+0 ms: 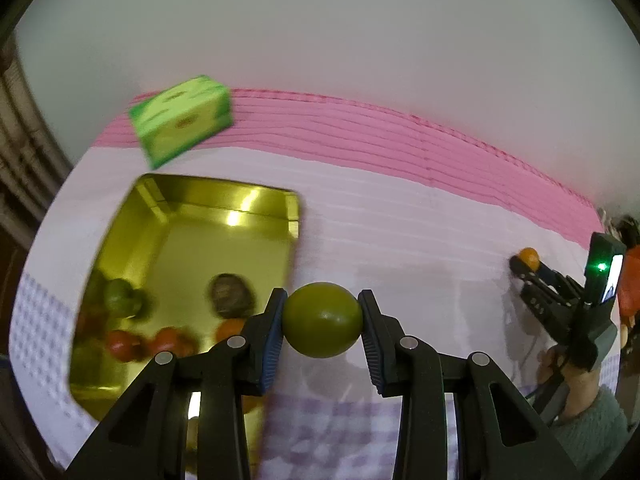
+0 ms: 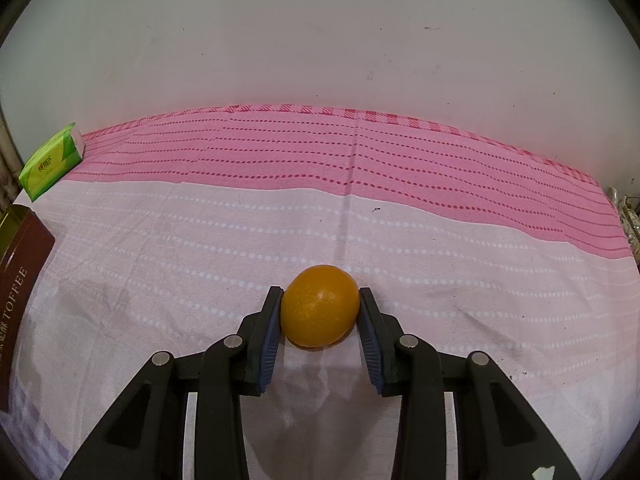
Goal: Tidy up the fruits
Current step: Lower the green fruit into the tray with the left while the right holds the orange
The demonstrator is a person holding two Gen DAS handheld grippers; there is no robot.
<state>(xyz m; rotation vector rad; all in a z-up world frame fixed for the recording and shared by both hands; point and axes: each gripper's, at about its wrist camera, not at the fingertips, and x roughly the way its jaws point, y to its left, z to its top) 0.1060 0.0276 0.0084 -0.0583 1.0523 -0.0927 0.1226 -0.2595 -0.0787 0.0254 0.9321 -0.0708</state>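
Fruit is gripped on both sides. Left gripper (image 1: pixel 322 314) is clenched on a green fruit (image 1: pixel 322 319), its pads pressing both sides, above the cloth (image 1: pixel 400 240) just right of the gold tin (image 1: pixel 160 248). Blurred fruits (image 1: pixel 132 336), red, green and orange, lie in the tin. Right gripper (image 2: pixel 320 312) clamps an orange (image 2: pixel 320 306) that rests on the cloth, well apart from the tin. Farther back, a green box (image 1: pixel 182 120) stands by the wall (image 1: pixel 360 32).
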